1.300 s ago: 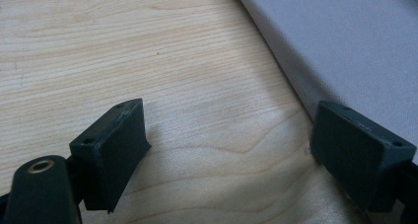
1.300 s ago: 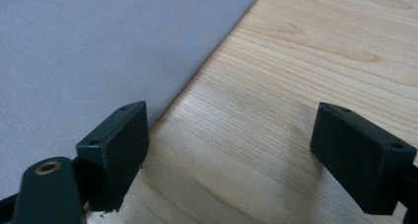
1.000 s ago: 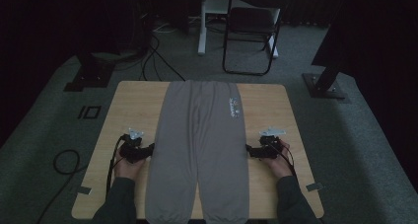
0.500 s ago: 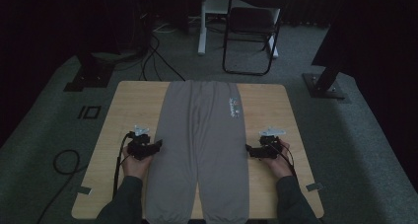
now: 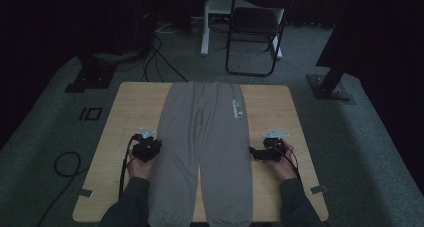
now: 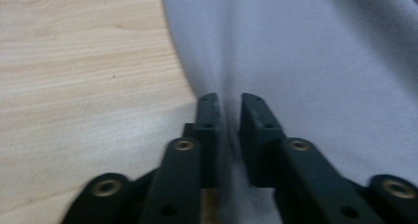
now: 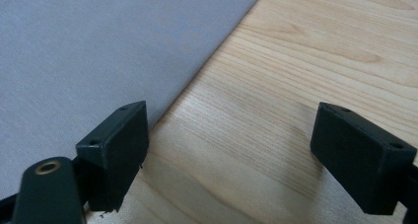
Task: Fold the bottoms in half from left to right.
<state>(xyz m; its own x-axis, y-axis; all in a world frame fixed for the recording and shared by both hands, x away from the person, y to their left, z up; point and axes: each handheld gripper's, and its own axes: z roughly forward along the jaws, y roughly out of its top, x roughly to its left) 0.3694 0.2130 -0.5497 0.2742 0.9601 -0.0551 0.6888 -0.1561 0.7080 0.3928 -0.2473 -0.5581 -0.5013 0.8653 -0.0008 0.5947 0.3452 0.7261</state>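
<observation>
On the desk: grey sweatpants (image 5: 207,152) spread flat down the middle of the wooden desk (image 5: 130,107), waistband toward the far edge, leg cuffs at the near edge.
Print: small white marking (image 5: 238,108) on the right hip, near the far end of the sweatpants.
Left gripper (image 5: 148,148): at the left side seam of the sweatpants, about halfway down the desk; held in the left hand (image 5: 140,168).
Left jaws: just been closing, now nearly together with a pinched ridge of grey cloth (image 6: 229,135) between them, gripping the edge of the left leg.
Right gripper (image 5: 262,153): by the right side seam, level with the left one; held in the right hand (image 5: 283,164).
Right jaws: spread wide, holding nothing, bare wood between them; one jaw just beside the cloth edge (image 7: 197,76), the other over the desk.
Beyond the far edge: black folding chair (image 5: 255,32) on grey carpet.
</observation>
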